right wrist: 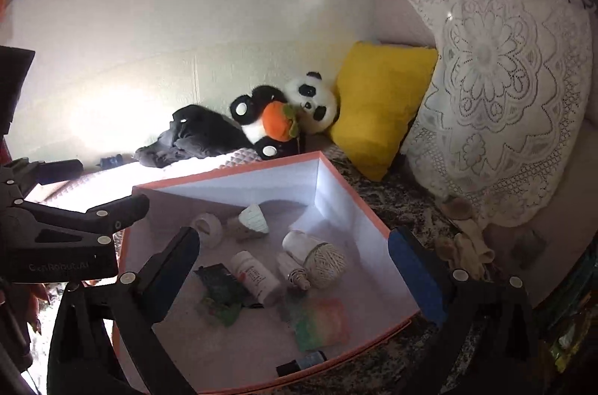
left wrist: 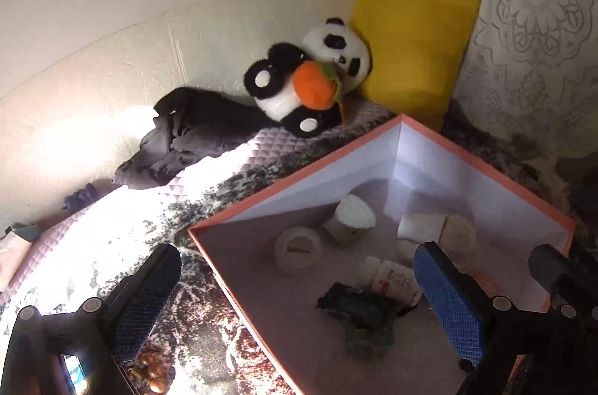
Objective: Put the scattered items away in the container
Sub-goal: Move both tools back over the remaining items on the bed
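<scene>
A big box [right wrist: 358,208] with a pink rim and white walls sits on a bed with a dark speckled blanket [right wrist: 403,204]. The box is open on top.

Many small things lie inside the box. A white pill bottle [right wrist: 256,277] lies on its side near the middle. At 3 o'clock from the bottle is a ball of string [right wrist: 324,262], and a small light bulb [right wrist: 295,269] lies between the two. At 9 o'clock from the bottle is a dark green packet [right wrist: 220,286]. At 11 o'clock sits a roll of white tape [right wrist: 207,228], and at 12 o'clock a white shuttlecock [right wrist: 252,219]. At 5 o'clock from the bottle lies a soft pack in rainbow colours [right wrist: 323,322]. A small dark thing with a blue end [right wrist: 302,363] lies by the near wall.

The left tool [left wrist: 295,286] is wide open and holds nothing. One finger is outside the box over the blanket, and the other is above the inside of the box.

The right tool [right wrist: 295,268] is also wide open and holds nothing. It hangs above the box, with the things showing between its fingers.

Behind the box, at 12 o'clock, a toy panda [right wrist: 291,112] hugs an orange plush fruit. A yellow pillow [right wrist: 377,107] is at 3 o'clock from the panda, and a white lace pillow [right wrist: 493,103] stands past that. Dark clothes [right wrist: 198,137] lie at 9 o'clock from the panda.
</scene>
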